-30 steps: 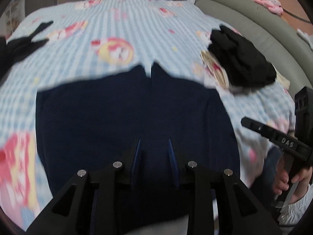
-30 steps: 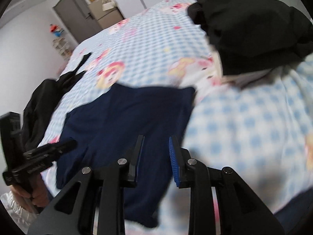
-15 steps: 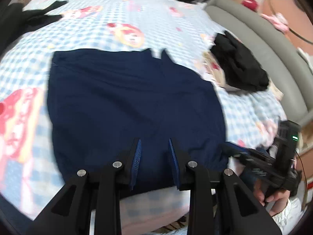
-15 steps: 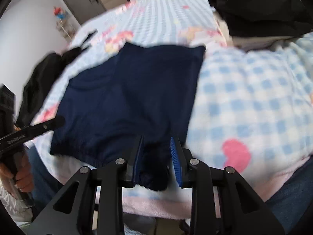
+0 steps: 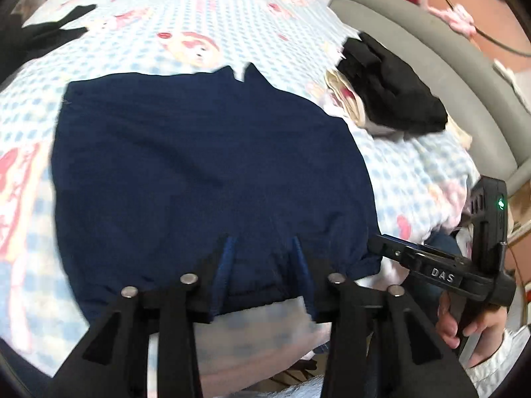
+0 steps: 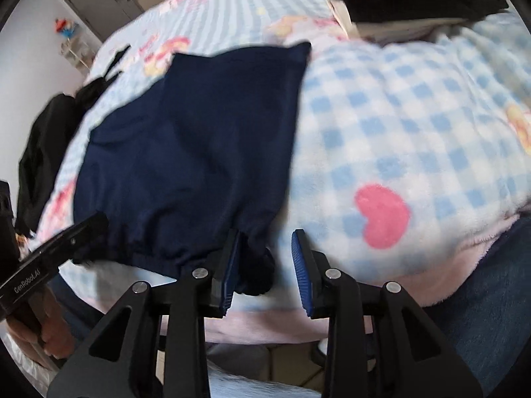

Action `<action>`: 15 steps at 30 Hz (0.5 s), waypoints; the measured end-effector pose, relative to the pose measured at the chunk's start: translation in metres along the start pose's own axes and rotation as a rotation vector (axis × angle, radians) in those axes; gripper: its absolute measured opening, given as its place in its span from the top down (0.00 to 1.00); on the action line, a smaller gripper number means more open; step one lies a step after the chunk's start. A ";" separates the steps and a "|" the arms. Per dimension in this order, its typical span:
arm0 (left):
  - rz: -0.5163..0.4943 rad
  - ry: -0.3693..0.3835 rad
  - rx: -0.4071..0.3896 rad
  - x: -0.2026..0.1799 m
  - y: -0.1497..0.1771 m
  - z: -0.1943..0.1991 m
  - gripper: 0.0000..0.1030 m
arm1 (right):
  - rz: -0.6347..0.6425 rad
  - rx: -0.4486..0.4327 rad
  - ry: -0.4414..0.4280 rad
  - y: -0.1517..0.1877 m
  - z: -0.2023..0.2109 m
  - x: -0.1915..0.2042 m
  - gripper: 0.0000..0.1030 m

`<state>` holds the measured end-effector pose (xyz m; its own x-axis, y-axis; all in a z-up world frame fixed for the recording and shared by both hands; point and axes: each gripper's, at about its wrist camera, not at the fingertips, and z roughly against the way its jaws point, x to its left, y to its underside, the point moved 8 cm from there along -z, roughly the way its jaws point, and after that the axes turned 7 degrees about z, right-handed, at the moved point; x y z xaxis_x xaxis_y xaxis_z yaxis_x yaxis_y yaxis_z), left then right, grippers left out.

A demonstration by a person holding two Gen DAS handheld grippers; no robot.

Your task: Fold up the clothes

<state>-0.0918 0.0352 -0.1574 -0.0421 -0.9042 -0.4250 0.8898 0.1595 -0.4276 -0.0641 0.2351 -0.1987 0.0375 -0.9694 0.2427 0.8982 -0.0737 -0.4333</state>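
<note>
Fingers of the left gripper (image 5: 262,275) straddle the elastic waistband of the navy shorts (image 5: 205,172), the jaws opening, with cloth between the blue pads but seemingly no longer pinched. The right gripper (image 6: 265,268) is opening too: the bunched corner of the waistband lies against its left pad, with a clear gap to the right one. The shorts lie spread flat on the checked blanket (image 6: 415,126), waistband at the near edge of the bed and the two legs pointing away.

This looks like the release after laying the garment out. To do it well, I would let both pairs of jaws part fully before lifting, then rise straight off so the hem is not dragged back into a wrinkle; the right corner looks gathered and may want a small tug outward first. The next fold probably needs fresh grips on one side edge.

Beyond the shorts, a black pile of clothes (image 5: 391,89) rests on something pale near the grey bed frame (image 5: 464,76), well apart from the work.

Readable writing: "DAS" on the right tool in the left view, "GenRobot.AI" on the left tool in the right view.
</note>
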 end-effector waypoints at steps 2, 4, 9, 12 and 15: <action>0.020 -0.046 0.004 0.013 0.001 0.004 0.61 | 0.048 -0.001 -0.010 -0.001 0.000 0.016 0.67; 0.066 -0.057 0.010 0.027 0.002 0.008 0.61 | 0.088 0.032 0.023 0.002 -0.009 0.024 0.67; 0.193 -0.016 -0.020 0.062 0.000 0.030 0.61 | 0.039 0.062 0.023 0.005 -0.011 0.011 0.67; 0.188 -0.095 0.023 0.075 0.006 0.020 0.61 | 0.045 0.052 0.020 0.004 -0.008 0.011 0.66; 0.179 -0.140 0.071 0.083 0.018 0.012 0.61 | 0.047 0.078 0.038 0.005 -0.015 0.007 0.66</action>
<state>-0.0736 -0.0420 -0.1908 0.1785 -0.9108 -0.3723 0.9074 0.2987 -0.2956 -0.0656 0.2243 -0.2124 0.0648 -0.9797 0.1896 0.9274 -0.0111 -0.3739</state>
